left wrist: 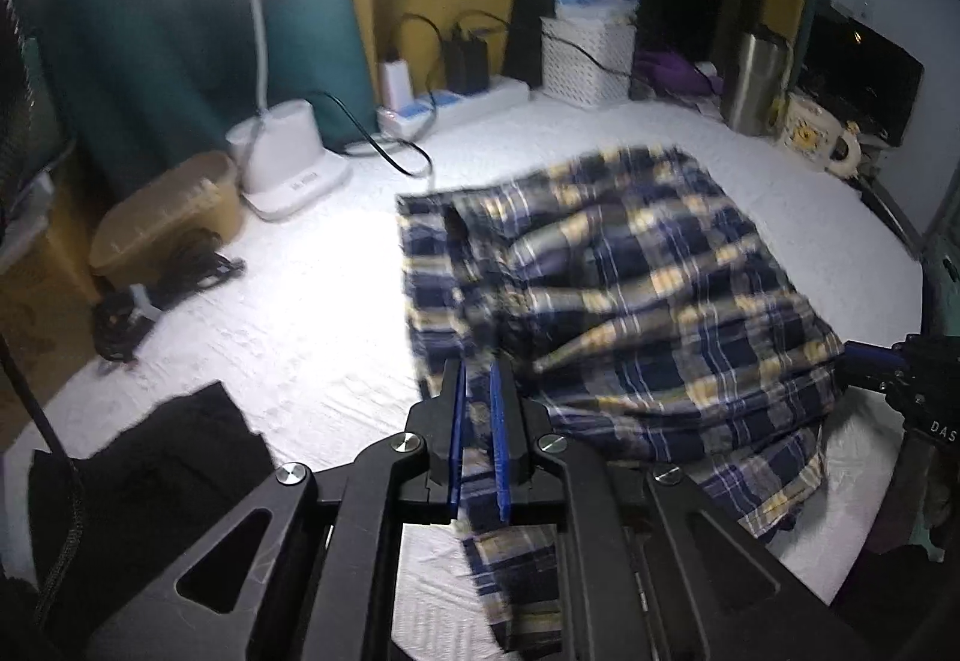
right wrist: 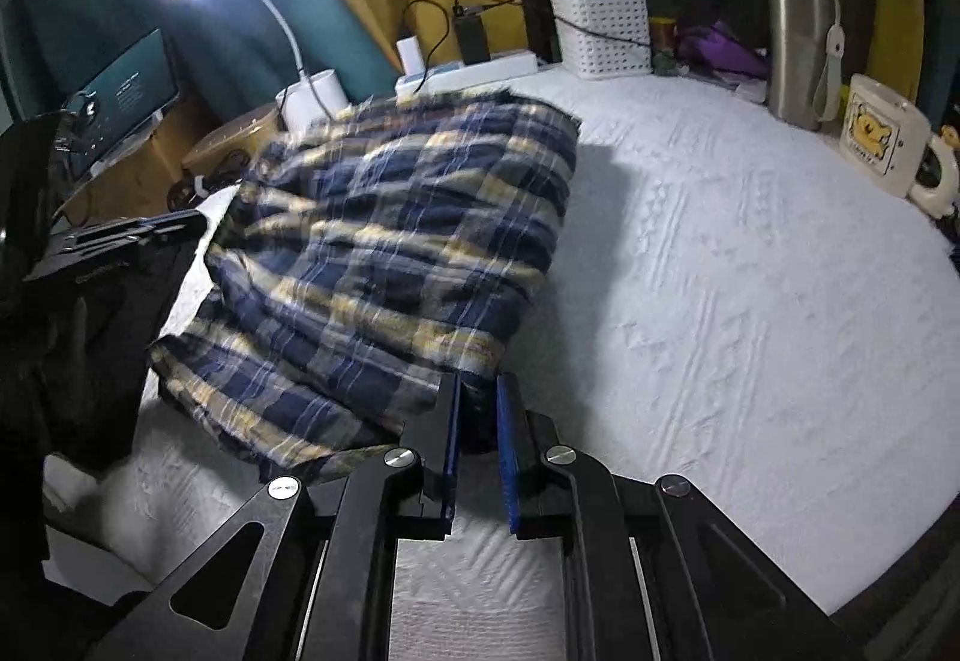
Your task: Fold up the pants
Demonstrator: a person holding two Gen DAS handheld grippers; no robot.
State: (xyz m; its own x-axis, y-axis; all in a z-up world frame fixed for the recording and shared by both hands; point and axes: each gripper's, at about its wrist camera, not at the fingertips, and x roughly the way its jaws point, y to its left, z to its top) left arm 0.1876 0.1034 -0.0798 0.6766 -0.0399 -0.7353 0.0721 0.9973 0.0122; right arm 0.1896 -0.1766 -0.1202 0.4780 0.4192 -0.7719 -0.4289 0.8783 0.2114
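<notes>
Blue, yellow and white plaid pants [left wrist: 630,271] lie bunched in a loose fold on the white textured table cover [left wrist: 300,313]. My left gripper [left wrist: 477,379] is shut on the near left edge of the fabric, and a strip of cloth runs down between its blue pads. In the right wrist view the pants [right wrist: 390,241] rise in a heap to the left. My right gripper [right wrist: 478,391] is at their near right corner, pads slightly apart, with the cloth edge just between the tips. The right gripper's tip [left wrist: 870,355] shows at the pants' right edge, and the left gripper [right wrist: 138,235] at their left.
A black garment [left wrist: 150,469] lies at the near left. Along the back stand a white lamp base [left wrist: 288,163], a power strip [left wrist: 456,103], a white basket [left wrist: 585,55], a steel flask [right wrist: 798,55] and a cream mug [right wrist: 882,139]. Bare white cover [right wrist: 720,301] spreads to the right.
</notes>
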